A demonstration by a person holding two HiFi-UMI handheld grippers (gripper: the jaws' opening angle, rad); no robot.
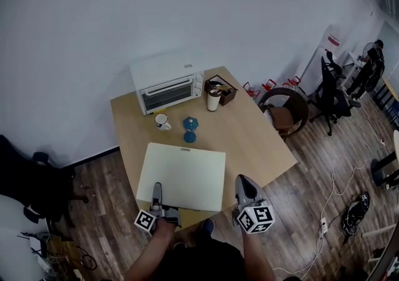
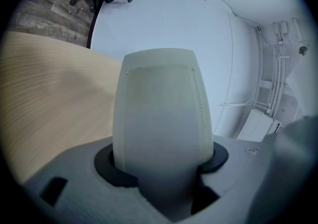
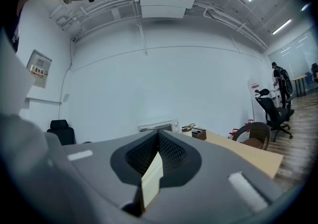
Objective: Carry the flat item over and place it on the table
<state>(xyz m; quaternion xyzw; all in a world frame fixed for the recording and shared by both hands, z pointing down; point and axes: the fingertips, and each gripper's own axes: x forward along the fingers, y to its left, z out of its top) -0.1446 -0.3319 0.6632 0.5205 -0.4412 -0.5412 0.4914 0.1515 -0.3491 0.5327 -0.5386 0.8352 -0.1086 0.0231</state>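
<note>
The flat item is a cream mat with a stitched border. It is spread over the near part of the wooden table, and its near edge reaches the table's front edge. My left gripper is shut on that near edge at its left end. In the left gripper view the mat runs forward out of the left gripper. My right gripper hovers just right of the mat's near right corner, apart from it. The right gripper has its jaws together, with a thin cream strip showing between them.
At the table's far end stand a white toaster oven, a white mug, a small blue object, a cup and a brown box. A round chair is by the right edge. A person stands far right.
</note>
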